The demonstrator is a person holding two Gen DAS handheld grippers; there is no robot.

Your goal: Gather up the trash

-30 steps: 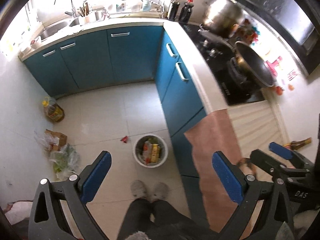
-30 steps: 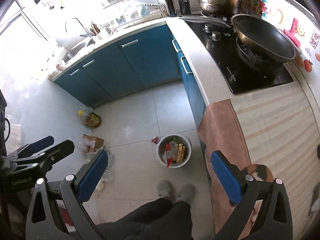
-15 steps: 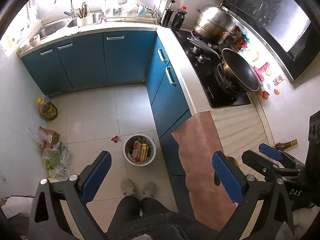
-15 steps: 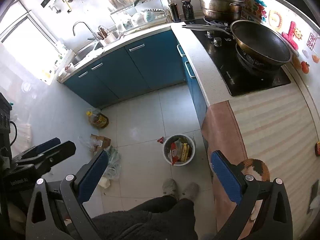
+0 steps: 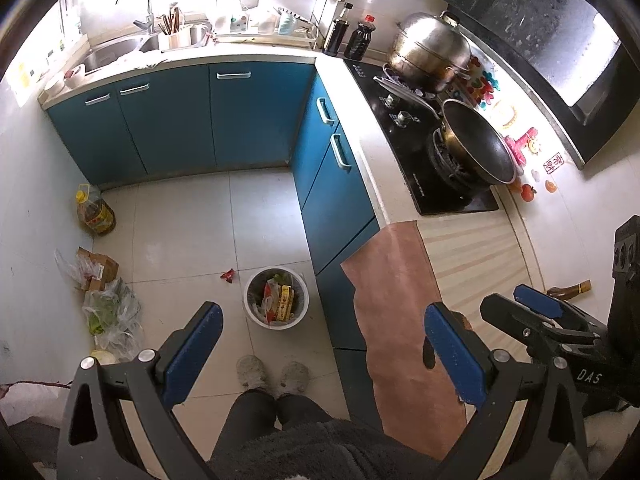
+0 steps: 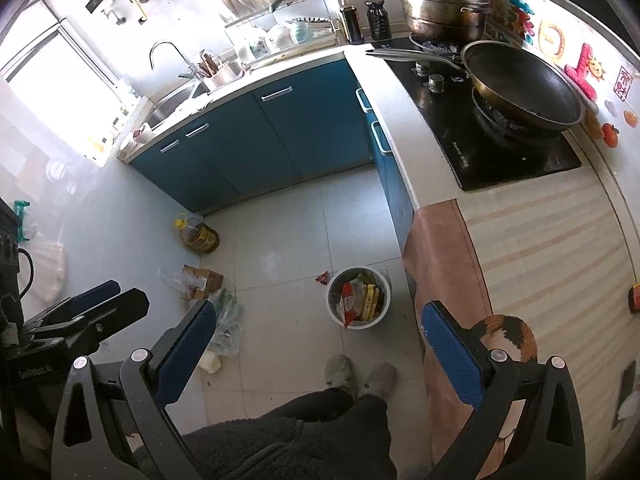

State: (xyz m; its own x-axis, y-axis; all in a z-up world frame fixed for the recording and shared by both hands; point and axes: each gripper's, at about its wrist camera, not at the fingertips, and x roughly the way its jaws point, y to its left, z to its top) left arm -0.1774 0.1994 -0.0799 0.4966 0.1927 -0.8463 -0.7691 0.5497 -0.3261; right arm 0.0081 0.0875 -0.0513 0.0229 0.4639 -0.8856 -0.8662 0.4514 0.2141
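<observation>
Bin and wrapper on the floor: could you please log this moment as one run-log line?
left tongs open, empty | right tongs open, empty | wrapper on floor beside bin | bin holds packets

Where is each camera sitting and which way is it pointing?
Left wrist: on the left gripper, high up, looking down at floor and stove; shows legs, slippers, right gripper.
Right wrist: on the right gripper, looking down likewise; shows legs, left gripper.
Both share the bin, red wrapper, wok.
</observation>
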